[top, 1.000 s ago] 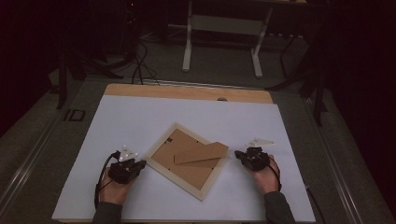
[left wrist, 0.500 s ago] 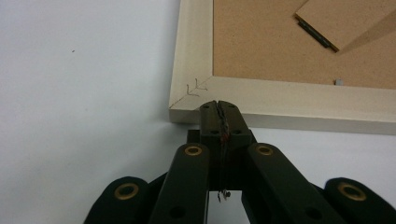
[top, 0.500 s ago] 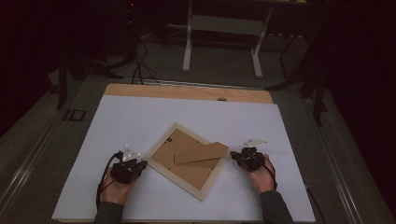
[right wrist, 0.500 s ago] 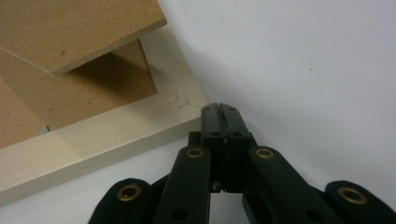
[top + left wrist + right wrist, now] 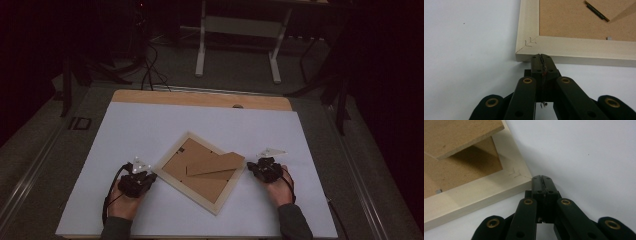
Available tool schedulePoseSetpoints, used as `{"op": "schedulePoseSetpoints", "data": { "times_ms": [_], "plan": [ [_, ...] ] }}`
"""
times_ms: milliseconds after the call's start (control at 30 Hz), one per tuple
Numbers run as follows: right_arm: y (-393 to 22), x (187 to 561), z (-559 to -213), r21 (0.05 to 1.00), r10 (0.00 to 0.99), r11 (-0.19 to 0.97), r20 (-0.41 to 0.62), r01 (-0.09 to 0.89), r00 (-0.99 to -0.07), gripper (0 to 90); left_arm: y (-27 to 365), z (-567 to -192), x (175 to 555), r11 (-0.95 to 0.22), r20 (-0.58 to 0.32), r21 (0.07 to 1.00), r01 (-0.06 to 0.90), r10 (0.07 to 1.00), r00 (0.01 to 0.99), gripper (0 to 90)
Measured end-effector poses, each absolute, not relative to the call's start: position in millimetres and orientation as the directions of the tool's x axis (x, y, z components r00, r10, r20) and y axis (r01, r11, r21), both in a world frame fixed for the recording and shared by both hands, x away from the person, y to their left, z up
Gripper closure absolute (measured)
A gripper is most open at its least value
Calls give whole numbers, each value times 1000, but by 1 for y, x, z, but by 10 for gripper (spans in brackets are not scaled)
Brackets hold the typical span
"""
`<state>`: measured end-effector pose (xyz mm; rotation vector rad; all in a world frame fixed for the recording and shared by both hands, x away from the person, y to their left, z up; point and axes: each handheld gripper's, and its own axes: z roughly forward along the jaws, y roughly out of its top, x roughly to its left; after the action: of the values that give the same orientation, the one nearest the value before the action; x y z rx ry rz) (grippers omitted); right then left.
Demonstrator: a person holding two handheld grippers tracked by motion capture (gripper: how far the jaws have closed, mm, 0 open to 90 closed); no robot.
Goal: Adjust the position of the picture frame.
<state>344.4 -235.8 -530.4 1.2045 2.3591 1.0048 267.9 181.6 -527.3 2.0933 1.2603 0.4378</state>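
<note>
A pale wooden picture frame (image 5: pixel 185 194) lies face down and turned like a diamond on the white sheet. Its brown backing board (image 5: pixel 197 177) faces up, with a cardboard stand flap (image 5: pixel 216 165) raised across it. My left gripper (image 5: pixel 150 177) is shut, nothing between its jaws. In the left gripper view its tips (image 5: pixel 541 56) touch the frame's outer edge (image 5: pixel 579 51) just beside the left corner. My right gripper (image 5: pixel 251 167) is also shut and empty. Its tips (image 5: pixel 541 178) rest against the frame's right corner (image 5: pixel 474 192), under the flap (image 5: pixel 456 135).
A white sheet (image 5: pixel 150 125) covers the table, with a wooden strip (image 5: pixel 200 98) bare along the far edge. Beyond the table stand desk legs (image 5: pixel 201 45) and floor cables (image 5: pixel 150 70). A small black bracket (image 5: pixel 79 123) sits off the table's left side.
My right gripper has edged a little to the left, up to the frame's right corner. The left gripper and the frame have stayed put.
</note>
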Motion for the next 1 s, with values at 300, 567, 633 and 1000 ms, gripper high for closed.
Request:
{"op": "schedulePoseSetpoints", "data": {
  "times_ms": [300,567,633,1000],
  "plan": [
    [-236,346,-530,704,797,403,44,585,-602,899,179,-529,269,-356,-28,656,665,870,493,900],
    [-236,346,-530,703,794,406,45,584,-606,899,178,-529,270,-357,-23,656,665,871,490,900],
    [-236,346,-530,702,793,408,45,583,-608,899,177,-529,271,-359,-19,656,664,871,490,900],
    [-234,346,-530,697,783,423,40,579,-620,899,170,-529,278,-364,-9,652,665,873,487,900]
  ]
}}
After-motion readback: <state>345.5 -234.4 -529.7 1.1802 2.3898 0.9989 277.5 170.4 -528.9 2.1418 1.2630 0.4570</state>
